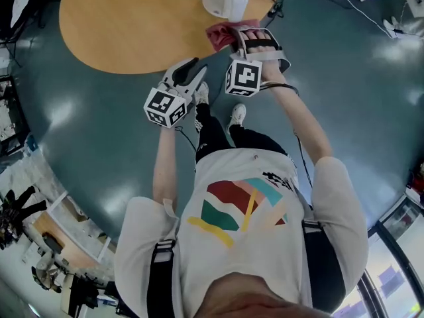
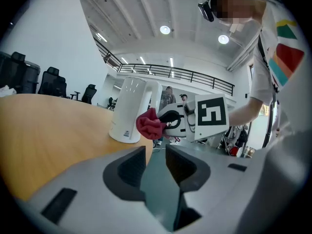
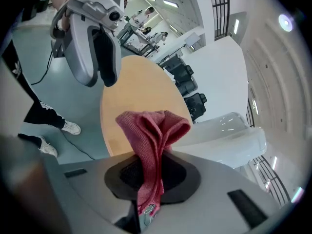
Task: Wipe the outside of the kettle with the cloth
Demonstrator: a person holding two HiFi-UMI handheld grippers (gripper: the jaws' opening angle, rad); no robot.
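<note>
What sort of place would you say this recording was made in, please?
Most likely a large open-plan office or lab: black office chairs behind a round wooden table, with a railed mezzanine overhead.

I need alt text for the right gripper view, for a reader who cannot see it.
The right hand-held gripper clamps a bunched red cloth between its jaws, close beside a white kettle on a round wooden table. The left hand-held gripper hangs at upper left, above the grey floor.
</note>
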